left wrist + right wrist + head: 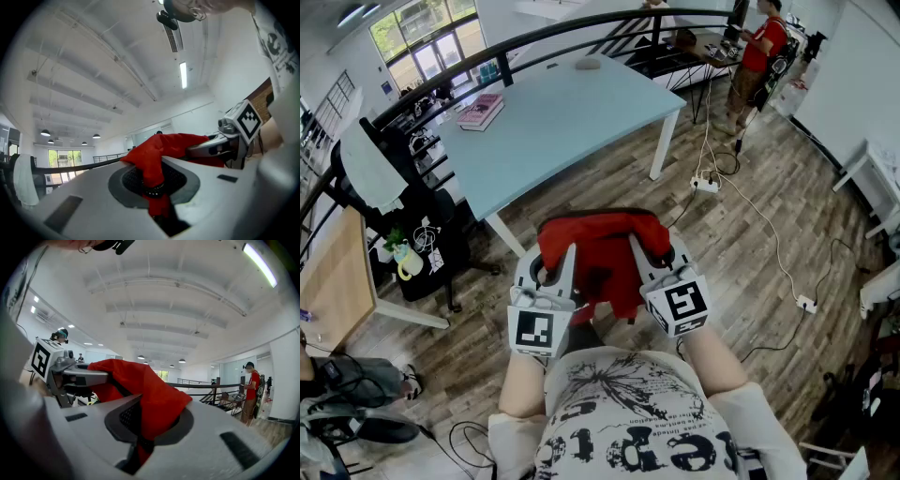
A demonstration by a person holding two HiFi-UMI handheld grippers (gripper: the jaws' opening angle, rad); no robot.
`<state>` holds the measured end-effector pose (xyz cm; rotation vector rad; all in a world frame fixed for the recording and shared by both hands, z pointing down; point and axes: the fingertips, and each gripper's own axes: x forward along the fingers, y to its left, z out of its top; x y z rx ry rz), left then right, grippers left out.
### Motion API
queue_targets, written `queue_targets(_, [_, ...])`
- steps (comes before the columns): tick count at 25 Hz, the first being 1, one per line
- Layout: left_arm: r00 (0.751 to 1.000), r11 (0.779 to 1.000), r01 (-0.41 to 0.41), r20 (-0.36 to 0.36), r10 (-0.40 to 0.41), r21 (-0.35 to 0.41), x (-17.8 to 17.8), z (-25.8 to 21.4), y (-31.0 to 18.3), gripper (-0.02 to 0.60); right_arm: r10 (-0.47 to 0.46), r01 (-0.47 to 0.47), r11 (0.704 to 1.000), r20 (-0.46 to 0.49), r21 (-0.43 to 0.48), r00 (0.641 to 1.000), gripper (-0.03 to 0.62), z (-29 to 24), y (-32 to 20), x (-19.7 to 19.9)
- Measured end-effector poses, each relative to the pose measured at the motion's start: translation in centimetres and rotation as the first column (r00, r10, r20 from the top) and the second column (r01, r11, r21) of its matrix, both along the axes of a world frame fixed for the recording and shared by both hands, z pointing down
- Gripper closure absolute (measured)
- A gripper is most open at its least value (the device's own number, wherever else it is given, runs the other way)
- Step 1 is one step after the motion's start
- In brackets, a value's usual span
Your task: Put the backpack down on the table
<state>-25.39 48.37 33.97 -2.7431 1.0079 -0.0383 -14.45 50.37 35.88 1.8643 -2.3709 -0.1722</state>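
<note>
A red backpack (602,253) hangs in the air in front of the person, over the wooden floor. My left gripper (551,274) is shut on its left edge, with red fabric (152,171) pinched between the jaws. My right gripper (654,255) is shut on the right edge, its jaws closed over a fold of red fabric (157,406). Both grippers point level and stand side by side. The light blue table (553,117) lies ahead of the backpack, a short way beyond it.
A pink book (481,111) lies at the table's left end and a small grey object (588,64) at its far edge. A black railing (534,37) curves behind. Cables and a power strip (705,185) lie on the floor to the right. A person in red (753,58) stands far back.
</note>
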Motion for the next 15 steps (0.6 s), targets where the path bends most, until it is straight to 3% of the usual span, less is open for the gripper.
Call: queue_targets(15, [1.000, 0.999, -0.024, -0.006, 0.024, -0.036, 3.0, 0.8, -0.6, 0.534, 0.006, -0.005, 1.000, 0.039, -0.019, 0.999, 0.574, 0.9, -0.2, 3.0])
